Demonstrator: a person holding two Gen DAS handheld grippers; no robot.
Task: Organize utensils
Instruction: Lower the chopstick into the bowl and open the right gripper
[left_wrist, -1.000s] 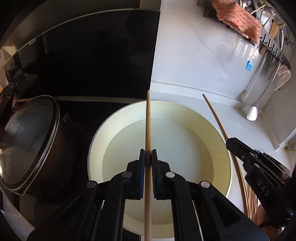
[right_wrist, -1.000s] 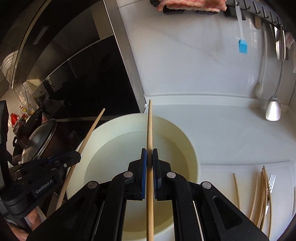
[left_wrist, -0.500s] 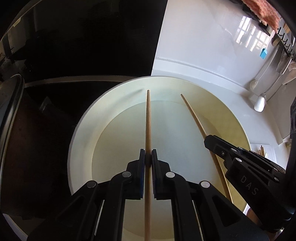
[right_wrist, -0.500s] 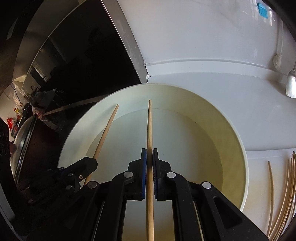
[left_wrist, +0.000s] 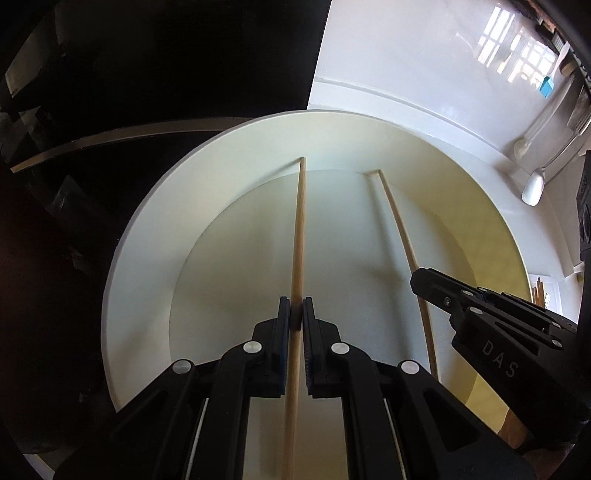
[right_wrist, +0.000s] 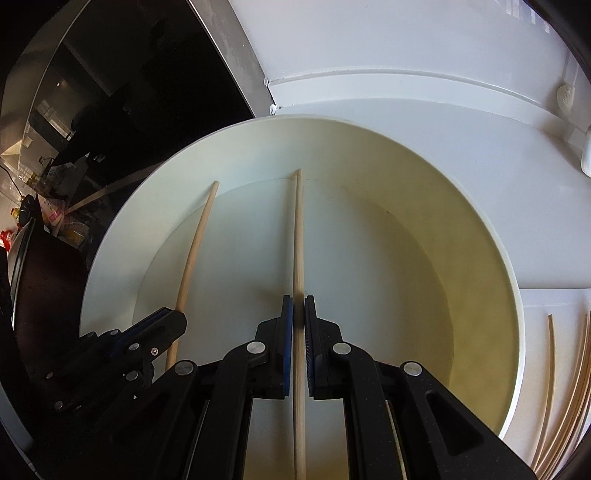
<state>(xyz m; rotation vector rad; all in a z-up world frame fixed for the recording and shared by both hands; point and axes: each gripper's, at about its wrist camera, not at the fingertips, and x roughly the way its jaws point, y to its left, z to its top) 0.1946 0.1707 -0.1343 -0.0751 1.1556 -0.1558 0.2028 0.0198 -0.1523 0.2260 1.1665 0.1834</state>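
Note:
My left gripper (left_wrist: 296, 314) is shut on a wooden chopstick (left_wrist: 298, 236) whose tip reaches the far inner wall of a round cream basin (left_wrist: 147, 236). My right gripper (right_wrist: 298, 314) is shut on a second wooden chopstick (right_wrist: 297, 236), its tip also at the basin's (right_wrist: 480, 236) far wall. Both chopsticks lie side by side inside the basin. The right gripper (left_wrist: 417, 277) and its chopstick (left_wrist: 402, 236) show at the right of the left wrist view. The left gripper (right_wrist: 181, 317) and its chopstick (right_wrist: 195, 243) show at the left of the right wrist view.
Several loose chopsticks (right_wrist: 569, 406) lie on the white counter right of the basin. A dark pot (right_wrist: 40, 295) stands on the black cooktop at the left. Ladles and a blue brush (left_wrist: 546, 86) hang on the white wall at the back right.
Both grippers have moved forward and down over the basin. The two chopstick tips have gone from above the rim to the basin's far inner wall.

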